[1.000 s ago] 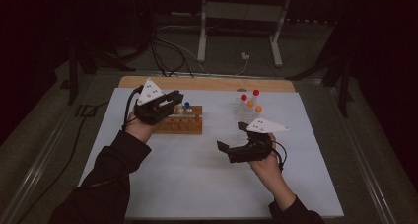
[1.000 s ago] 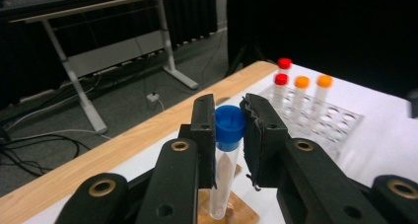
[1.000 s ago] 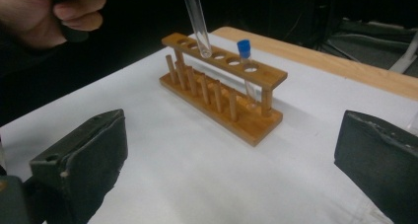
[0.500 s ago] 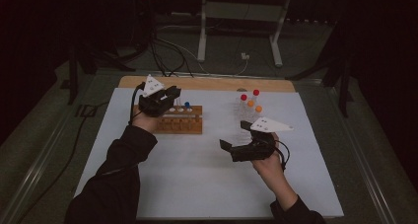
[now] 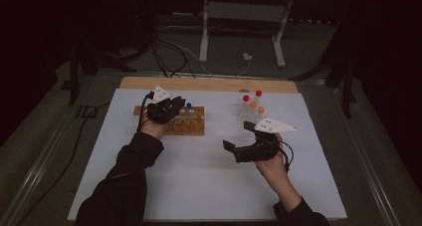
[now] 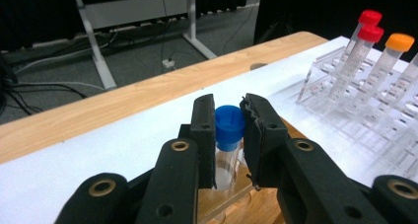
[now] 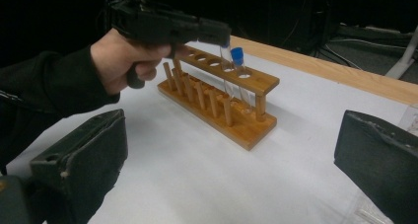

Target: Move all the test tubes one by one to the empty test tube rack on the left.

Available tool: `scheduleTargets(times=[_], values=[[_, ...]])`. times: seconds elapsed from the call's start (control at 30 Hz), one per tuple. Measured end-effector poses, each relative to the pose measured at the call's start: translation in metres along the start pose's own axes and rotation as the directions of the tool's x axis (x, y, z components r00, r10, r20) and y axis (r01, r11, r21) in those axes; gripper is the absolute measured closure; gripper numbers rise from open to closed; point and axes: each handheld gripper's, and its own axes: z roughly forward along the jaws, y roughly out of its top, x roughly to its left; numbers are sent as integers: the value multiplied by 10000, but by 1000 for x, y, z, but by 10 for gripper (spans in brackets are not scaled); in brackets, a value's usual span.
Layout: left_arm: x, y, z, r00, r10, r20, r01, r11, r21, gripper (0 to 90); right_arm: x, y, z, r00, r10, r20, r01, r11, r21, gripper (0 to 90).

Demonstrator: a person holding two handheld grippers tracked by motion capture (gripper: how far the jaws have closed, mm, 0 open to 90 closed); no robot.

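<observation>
- My left tongs (image 7: 222, 36) are pressed in on the top of a clear tube (image 7: 226, 66). Its lower part already passes through a hole in the wooden rack (image 7: 217, 98).
- In the left gripper view a blue cap sits in the gap between the jaws. It seems to belong to the blue-capped tube (image 7: 237, 56), which stands in the end hole just beyond the tips. The held tube's own top is buried between the jaws, so I cannot tell its cap.
- I judge the tube to be light, thin-walled plastic or glass: stiff, smooth, and likely to slip or crack under a hard squeeze.
- The best hold is high up, at or just under the cap, where the ridged collar gives the jaws some bite. That is roughly where I have it now.
- The held tube hangs nearly upright below the tongs, with its neighbour close beside it, so I would watch for a knock.
- My right tongs (image 5: 231, 147) are spread wide and empty. They hover over the bare white table (image 5: 199, 186), well apart from the wooden rack.
- Farther out, a clear plastic rack (image 6: 320, 83) holds red- and orange-capped tubes (image 6: 367, 34). It stands near the far edge of the table, beyond my right hand.
</observation>
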Motion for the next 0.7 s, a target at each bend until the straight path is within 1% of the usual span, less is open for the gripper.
scheduleTargets(times=[0.03, 0.13, 0.2, 0.27, 0.3, 0.4, 0.53, 0.6, 0.67, 0.7], values=[[0, -1, 1, 9999, -96, 38, 96, 10000, 1, 771, 0, 0, 0, 10000, -9, 2, 9, 10000, 10, 0], [0, -4, 3, 10000, -6, -88, 6, 10000, 88, 771, 0, 0, 0, 10000, -4, -22, 4, 10000, 5, 0], [1, -6, 3, 9999, -47, -164, 48, 10000, 76, 771, 0, 0, -1, 10000, -19, 17, 19, 10000, -10, 0], [2, -7, 4, 9998, -172, -110, 174, 9998, 136, 770, 0, 0, -1, 10000, 11, -11, -11, 10000, -42, 0], [2, -8, 4, 9998, -116, -138, 118, 9998, 152, 770, 0, 0, -1, 10000, 19, -3, -19, 10000, -50, 0], [2, -9, 4, 9997, -232, -105, 233, 9997, 104, 770, -1, 1, -3, 10000, 71, -12, -71, 9999, -117, 0], [4, -9, 5, 9995, -291, -76, 292, 9994, 210, 769, -3, 2, -5, 9997, 215, -94, -217, 9995, -220, 0], [4, -8, 5, 9998, -218, -43, 219, 9994, 257, 769, -4, 3, -7, 9997, 218, -119, -222, 9993, -304, 0], [3, -7, 6, 9997, -248, 53, 246, 9990, 361, 768, -6, 4, -9, 9997, 143, -175, -149, 9992, -363, 0], [3, -6, 5, 9997, -216, 60, 214, 9988, 432, 767, -6, 5, -10, 9998, 134, -166, -139, 9994, -307, 0]])
